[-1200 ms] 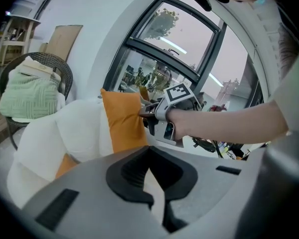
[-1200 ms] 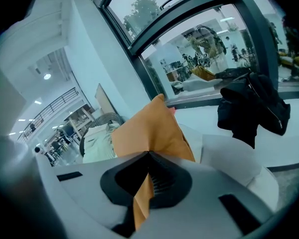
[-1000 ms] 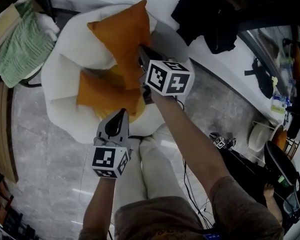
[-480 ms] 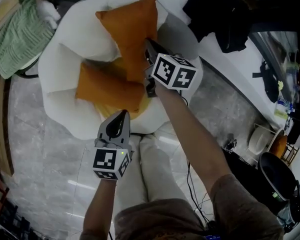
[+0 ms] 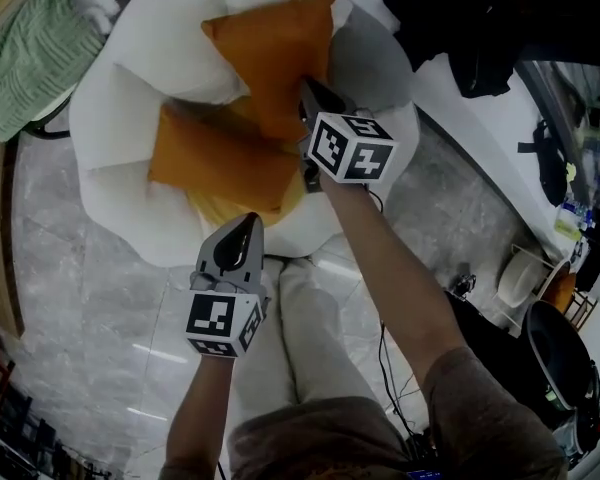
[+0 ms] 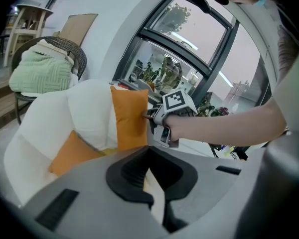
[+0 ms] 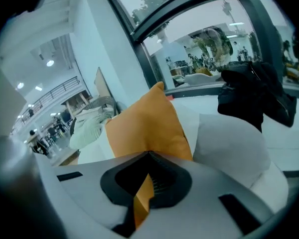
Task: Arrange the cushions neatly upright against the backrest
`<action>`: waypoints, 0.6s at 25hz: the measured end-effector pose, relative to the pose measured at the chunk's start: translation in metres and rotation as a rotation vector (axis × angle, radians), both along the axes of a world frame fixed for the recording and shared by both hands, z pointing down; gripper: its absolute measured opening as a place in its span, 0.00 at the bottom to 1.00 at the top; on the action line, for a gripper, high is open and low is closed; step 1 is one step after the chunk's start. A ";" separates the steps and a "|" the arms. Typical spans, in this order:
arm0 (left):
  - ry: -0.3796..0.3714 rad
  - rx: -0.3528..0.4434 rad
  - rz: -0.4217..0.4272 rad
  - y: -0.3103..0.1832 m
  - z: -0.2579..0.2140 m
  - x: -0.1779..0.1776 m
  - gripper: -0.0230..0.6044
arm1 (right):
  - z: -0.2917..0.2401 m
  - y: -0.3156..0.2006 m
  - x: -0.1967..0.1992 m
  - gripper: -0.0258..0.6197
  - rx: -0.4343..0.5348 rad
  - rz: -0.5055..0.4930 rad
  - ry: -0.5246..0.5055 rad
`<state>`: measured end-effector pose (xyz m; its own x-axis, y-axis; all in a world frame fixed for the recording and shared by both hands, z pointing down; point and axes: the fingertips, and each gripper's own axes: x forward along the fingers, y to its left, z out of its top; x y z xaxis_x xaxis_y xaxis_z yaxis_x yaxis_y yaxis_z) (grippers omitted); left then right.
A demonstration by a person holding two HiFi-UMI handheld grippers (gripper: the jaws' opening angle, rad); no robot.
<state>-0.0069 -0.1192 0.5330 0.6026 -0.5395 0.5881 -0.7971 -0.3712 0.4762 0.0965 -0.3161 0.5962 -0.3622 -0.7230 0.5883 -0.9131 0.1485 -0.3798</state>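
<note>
One orange cushion (image 5: 275,58) stands upright against the backrest of the white armchair (image 5: 115,98). My right gripper (image 5: 308,96) is shut on its near right edge; orange fabric shows pinched between the jaws in the right gripper view (image 7: 145,183). The left gripper view shows that cushion (image 6: 128,118) upright, with the right gripper (image 6: 148,116) at its edge. A second orange cushion (image 5: 220,163) lies flat across the seat, over a yellow seat pad (image 5: 220,211). My left gripper (image 5: 248,226) hovers in front of the seat edge, shut and holding nothing.
A chair with a green blanket (image 5: 25,48) stands to the left of the armchair. A black garment (image 5: 460,18) lies on the white ledge at the right. Cables and kitchenware (image 5: 540,278) crowd the floor at the right. The person's legs (image 5: 300,338) stand close to the seat front.
The right gripper has moved the upright cushion a little up and right towards the backrest. The left gripper has stayed in place in front of the seat.
</note>
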 end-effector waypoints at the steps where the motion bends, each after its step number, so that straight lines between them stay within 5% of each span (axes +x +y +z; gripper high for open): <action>1: 0.000 -0.003 0.000 0.001 0.001 0.000 0.04 | 0.002 0.001 -0.002 0.07 0.006 -0.020 0.032; 15: 0.009 -0.015 -0.025 0.001 0.003 -0.004 0.04 | 0.011 0.011 -0.019 0.07 0.001 -0.156 0.158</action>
<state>-0.0113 -0.1179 0.5361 0.5945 -0.5454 0.5908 -0.8016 -0.3442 0.4889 0.0778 -0.3047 0.6071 -0.3731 -0.6658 0.6461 -0.9272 0.2928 -0.2337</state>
